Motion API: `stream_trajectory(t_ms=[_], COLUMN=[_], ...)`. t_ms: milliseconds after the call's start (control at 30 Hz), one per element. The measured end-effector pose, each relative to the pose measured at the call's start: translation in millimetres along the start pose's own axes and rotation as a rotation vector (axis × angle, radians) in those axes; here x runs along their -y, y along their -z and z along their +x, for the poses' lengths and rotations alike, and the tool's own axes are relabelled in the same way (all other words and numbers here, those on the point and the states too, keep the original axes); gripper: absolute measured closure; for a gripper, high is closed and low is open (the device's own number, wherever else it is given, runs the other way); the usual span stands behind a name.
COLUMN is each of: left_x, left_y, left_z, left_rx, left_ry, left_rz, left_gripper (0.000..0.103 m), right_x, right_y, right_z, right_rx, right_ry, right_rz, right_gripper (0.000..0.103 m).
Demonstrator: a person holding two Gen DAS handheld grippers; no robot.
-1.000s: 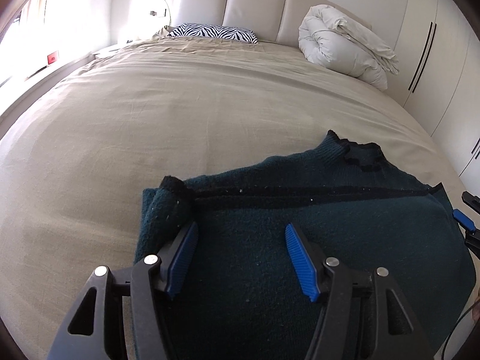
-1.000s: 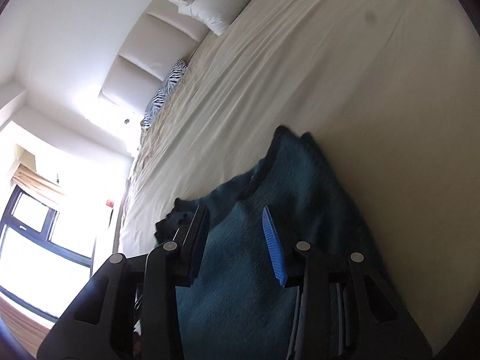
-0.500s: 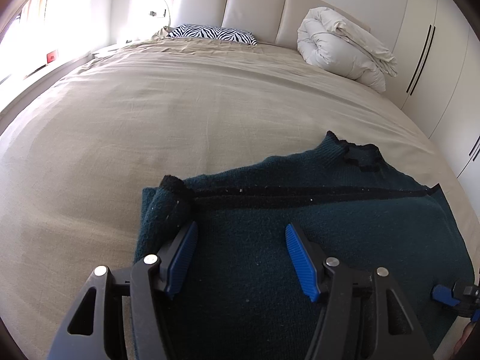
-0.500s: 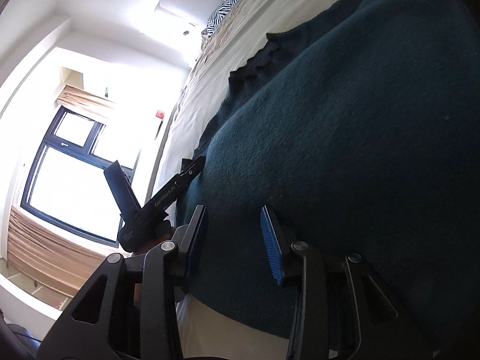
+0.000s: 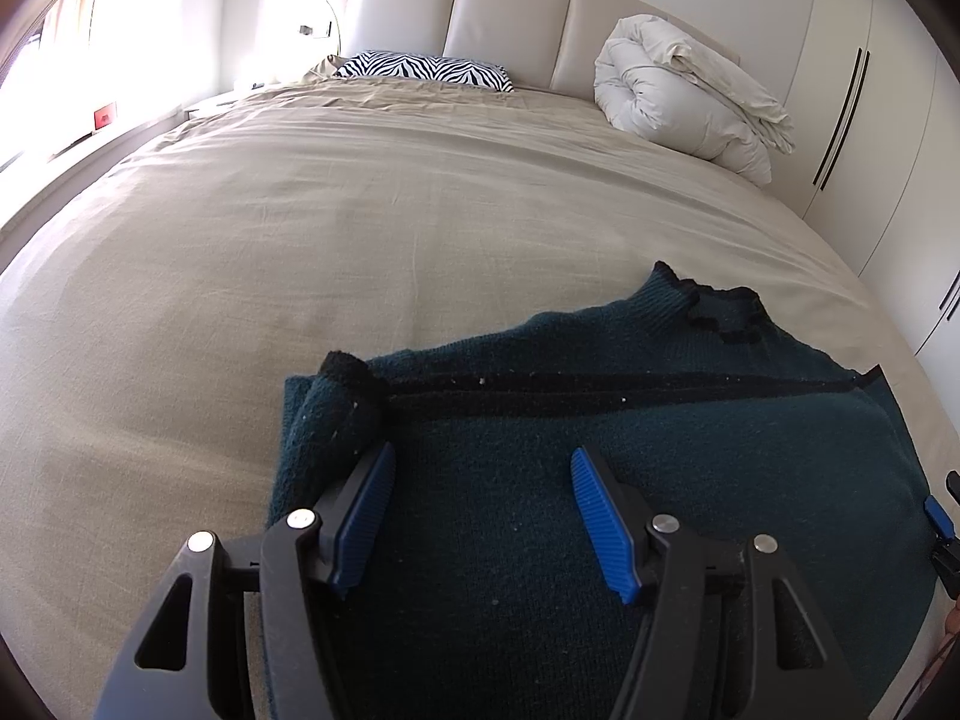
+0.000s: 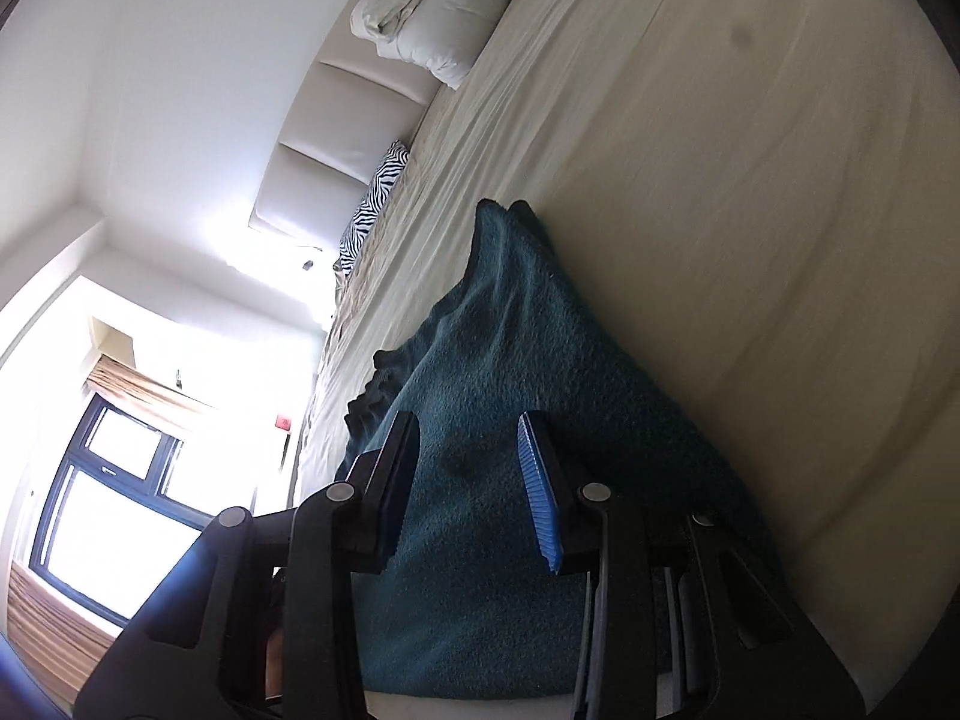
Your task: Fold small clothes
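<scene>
A dark teal knit sweater [image 5: 630, 438] with black trim lies partly folded on the beige bed [image 5: 300, 252], near the front edge. It also shows in the right wrist view [image 6: 498, 396]. My left gripper [image 5: 480, 516] is open and empty, just above the sweater's left part, beside a bunched sleeve end [image 5: 336, 402]. My right gripper [image 6: 468, 480] is open and empty, tilted sideways over the sweater's right edge. Its blue tip [image 5: 937, 519] peeks in at the right edge of the left wrist view.
A zebra-print pillow [image 5: 423, 69] and a rolled white duvet [image 5: 684, 108] lie at the padded headboard [image 5: 510, 18]. White wardrobes [image 5: 864, 120] stand on the right. A bright window [image 6: 114, 516] is on the left side of the room.
My right gripper has swung back from a low look across the sweater toward the window to a view along the bed. My left gripper has stayed still and open.
</scene>
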State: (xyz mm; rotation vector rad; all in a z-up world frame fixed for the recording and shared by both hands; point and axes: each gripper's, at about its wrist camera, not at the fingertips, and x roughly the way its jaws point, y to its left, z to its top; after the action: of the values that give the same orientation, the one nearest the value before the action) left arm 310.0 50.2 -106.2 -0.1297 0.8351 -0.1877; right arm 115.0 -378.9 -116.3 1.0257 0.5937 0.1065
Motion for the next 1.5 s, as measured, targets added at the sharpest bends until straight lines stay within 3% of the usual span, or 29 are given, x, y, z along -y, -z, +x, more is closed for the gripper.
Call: stream_trajectory(t_ms=[133, 200, 267, 400, 500, 633, 733, 800, 833, 967, 1100, 1267, 1300, 1400, 1500], left_x=[0, 1, 1, -1, 1, 28, 53, 49, 43, 17, -8, -39, -47, -65, -85], left_y=[0, 1, 0, -4, 3, 34, 63, 77, 79, 78, 85, 95, 97, 95, 92], left_z=[0, 0, -1, -9, -43, -89, -84, -74, -75, -84, -95, -119, -128, -153, -154], left_rx=[0.001, 0.001, 0.001, -0.023, -0.024, -0.018, -0.1, -0.133, -0.125, -0.128, -0.126, -0.104, -0.086, -0.009, -0.017], left_ry=[0.0, -0.003, -0.006, 0.013, -0.004, 0.117, 0.175, 0.159, 0.164, 0.157, 0.168, 0.163, 0.169, 0.104, 0.134], left_rz=[0.001, 0.002, 0.004, -0.018, -0.067, -0.073, -0.014, -0.022, -0.043, -0.094, -0.134, -0.206, -0.234, -0.27, -0.337], left_gripper=[0.038, 0.038, 0.038, 0.039, 0.039, 0.039, 0.04, 0.045, 0.053, 0.059, 0.064, 0.061, 0.058, 0.027, 0.024], right_x=[-1, -5, -12, -41, -57, -76, -74, -67, -64, -53, -20, -1, -2, -11, -25], right_y=[-5, -2, 5, 27, 50, 83, 100, 106, 107, 94, 65, 40, 40, 43, 56], right_z=[-19, -28, -33, -14, 10, 37, 60, 77, 81, 61, 22, -34, -43, -69, -79], right_rx=[0.045, 0.066, 0.071, -0.015, -0.121, -0.226, -0.301, -0.347, -0.349, -0.271, -0.129, 0.023, 0.037, 0.05, 0.03], right_ry=[0.057, 0.057, 0.037, -0.007, -0.024, -0.062, -0.093, -0.089, -0.069, -0.023, 0.036, 0.112, 0.11, 0.09, 0.06], right_rz=[-0.017, -0.01, -0.012, -0.058, -0.083, -0.126, -0.08, -0.046, -0.059, -0.092, -0.007, 0.054, 0.055, 0.02, -0.012], right_gripper=[0.067, 0.057, 0.054, 0.054, 0.054, 0.054, 0.054, 0.056, 0.056, 0.058, 0.058, 0.054, 0.054, 0.054, 0.054])
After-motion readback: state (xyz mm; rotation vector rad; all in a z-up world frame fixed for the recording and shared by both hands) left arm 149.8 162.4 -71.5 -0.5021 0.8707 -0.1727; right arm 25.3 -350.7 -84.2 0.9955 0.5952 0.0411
